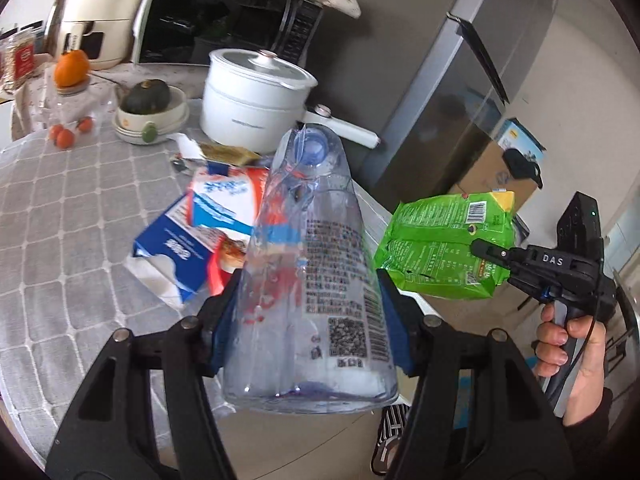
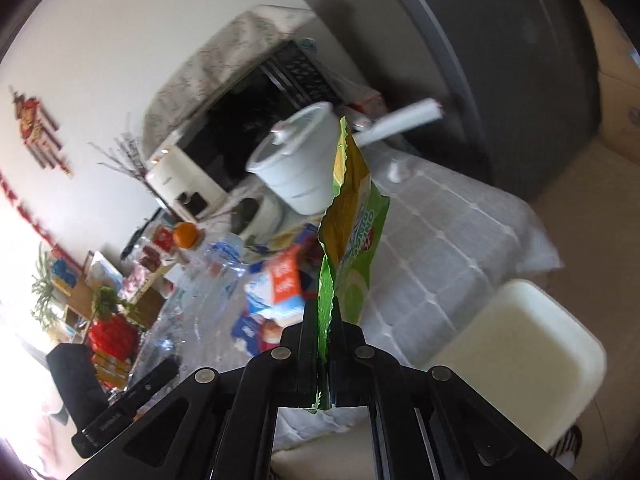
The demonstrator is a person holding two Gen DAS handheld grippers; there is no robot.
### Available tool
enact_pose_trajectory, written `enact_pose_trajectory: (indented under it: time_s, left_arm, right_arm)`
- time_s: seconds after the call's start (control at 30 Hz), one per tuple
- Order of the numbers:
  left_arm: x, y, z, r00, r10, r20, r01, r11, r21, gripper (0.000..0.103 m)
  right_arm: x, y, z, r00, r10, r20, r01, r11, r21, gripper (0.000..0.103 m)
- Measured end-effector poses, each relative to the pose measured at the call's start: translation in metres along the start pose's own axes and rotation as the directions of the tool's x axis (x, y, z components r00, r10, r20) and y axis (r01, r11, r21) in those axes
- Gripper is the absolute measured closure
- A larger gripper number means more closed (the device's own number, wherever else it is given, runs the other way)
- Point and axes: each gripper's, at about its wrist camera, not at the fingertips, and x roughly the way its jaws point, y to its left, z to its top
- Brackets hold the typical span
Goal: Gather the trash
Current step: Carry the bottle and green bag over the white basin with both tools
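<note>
My left gripper (image 1: 308, 280) is shut on a clear, crumpled plastic bottle (image 1: 320, 240), its blue pads pressing both sides. The bottle's cap end points away, over the table. To the right, off the table's edge, my right gripper (image 1: 486, 250) is shut on a green snack bag (image 1: 440, 248), with a hand (image 1: 568, 344) on its grip. In the right wrist view the green snack bag (image 2: 352, 240) stands up from the closed right gripper (image 2: 323, 308), pinched at its lower edge. The clear bottle (image 2: 200, 292) shows blurred at the left.
Blue, white and red cartons (image 1: 180, 256) lie on the grey checked tablecloth (image 1: 60, 240). Behind them are a white lidded pot (image 1: 256, 96), a bowl with a dark squash (image 1: 148, 100), an orange (image 1: 72, 68) and a microwave (image 1: 224, 20). A grey fridge (image 1: 460, 100), a cardboard box (image 1: 492, 176) and a cream stool (image 2: 520, 340) flank the table.
</note>
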Motion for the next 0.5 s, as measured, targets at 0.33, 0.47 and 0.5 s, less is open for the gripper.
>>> enact_pose_trajectory:
  time_s: [0.33,0.47,0.5]
  left_arm:
    - [0.082,-0.09,-0.06,0.953,-0.08,-0.294,0.139,0.973,0.184,0.04]
    - [0.11,-0.102,-0.08,0.929,-0.043,-0.367,0.134,0.964,0.228,0.04]
    - [0.116,-0.104,-0.083,0.925,-0.032,-0.379,0.131,0.962,0.238,0.04]
  right_arm:
    - [-0.023,-0.101,-0.012,0.979,-0.181,-0.09,0.189,0.978,0.09,0.099]
    - [-0.025,-0.118,-0.017,0.968,-0.224,-0.113,0.235,0.967,0.1,0.099]
    - [-0.023,-0.123,-0.018,0.964,-0.234,-0.124,0.247,0.964,0.099,0.099]
